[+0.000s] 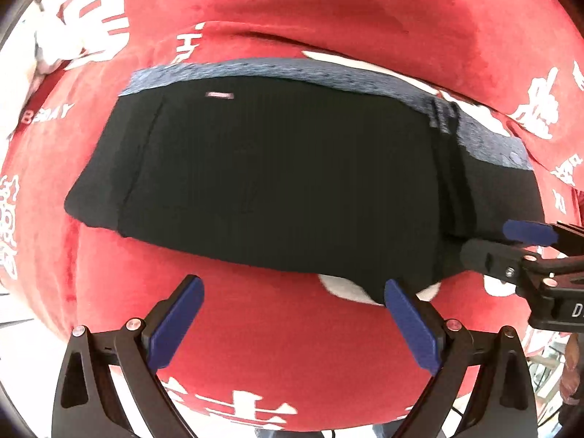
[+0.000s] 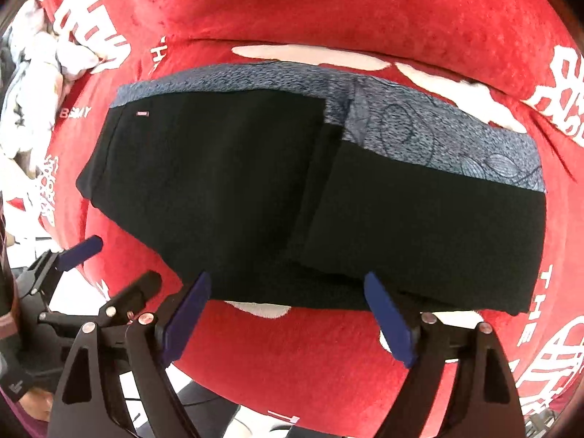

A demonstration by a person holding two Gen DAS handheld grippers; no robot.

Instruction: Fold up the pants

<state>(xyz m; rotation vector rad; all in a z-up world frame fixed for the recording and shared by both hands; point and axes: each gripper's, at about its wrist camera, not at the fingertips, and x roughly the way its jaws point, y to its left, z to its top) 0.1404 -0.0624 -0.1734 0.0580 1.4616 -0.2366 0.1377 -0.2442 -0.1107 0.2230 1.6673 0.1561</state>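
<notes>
The black pants with a blue-grey waistband lie folded in a compact block on the red cloth; they also show in the right wrist view. My left gripper is open and empty, just short of the pants' near edge. My right gripper is open and empty, its fingertips at the near edge of the pants. In the left wrist view the right gripper shows at the right, beside the pants' corner. In the right wrist view the left gripper shows at the lower left.
A red plush cloth with white lettering covers the surface. A heap of pale clothes lies at the far left. The cloth's near edge drops off just behind the grippers.
</notes>
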